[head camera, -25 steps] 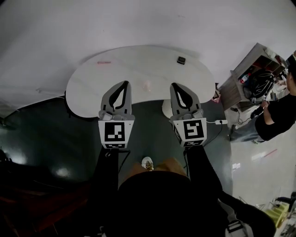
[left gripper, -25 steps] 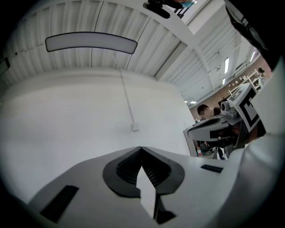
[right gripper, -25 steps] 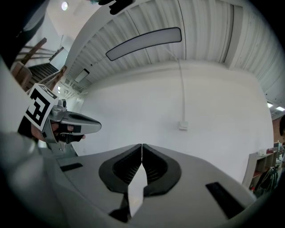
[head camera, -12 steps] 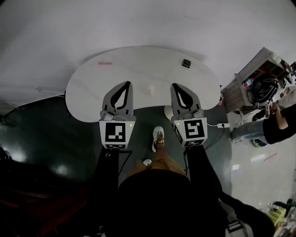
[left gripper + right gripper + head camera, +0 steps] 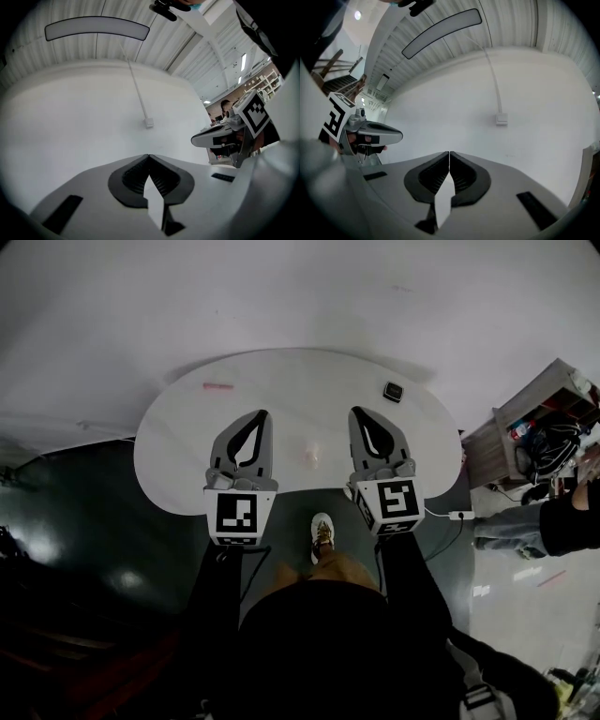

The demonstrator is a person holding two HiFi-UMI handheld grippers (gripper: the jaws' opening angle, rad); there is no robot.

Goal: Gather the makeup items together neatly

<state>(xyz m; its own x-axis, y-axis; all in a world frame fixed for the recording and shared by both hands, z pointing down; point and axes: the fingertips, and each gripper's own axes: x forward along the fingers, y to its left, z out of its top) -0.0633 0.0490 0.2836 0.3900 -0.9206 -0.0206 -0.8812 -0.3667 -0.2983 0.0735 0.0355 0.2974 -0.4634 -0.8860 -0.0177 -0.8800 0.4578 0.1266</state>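
On the white curved table [image 5: 187,427] lie three small items. A thin pink stick [image 5: 217,386] is at the back left, a dark square compact [image 5: 393,391] at the back right, and a pale pink piece [image 5: 310,455] near the front edge. My left gripper [image 5: 260,414] and my right gripper [image 5: 359,412] hover level over the table's near part, either side of the pale pink piece. Both are shut with nothing held. In the left gripper view the jaws [image 5: 149,155] meet at the tips before a bare white wall. The right gripper view shows the same [image 5: 449,153].
A white wall rises behind the table. A wooden shelf [image 5: 553,418] with bags stands at the right, and a person [image 5: 572,521] beside it. A white power strip [image 5: 448,515] lies on the dark floor. My own shoe [image 5: 322,532] is below the table's front notch.
I have stepped toward the table, one foot forward. Both grippers moved forward together and now reach over its near part. The jaws stayed shut.
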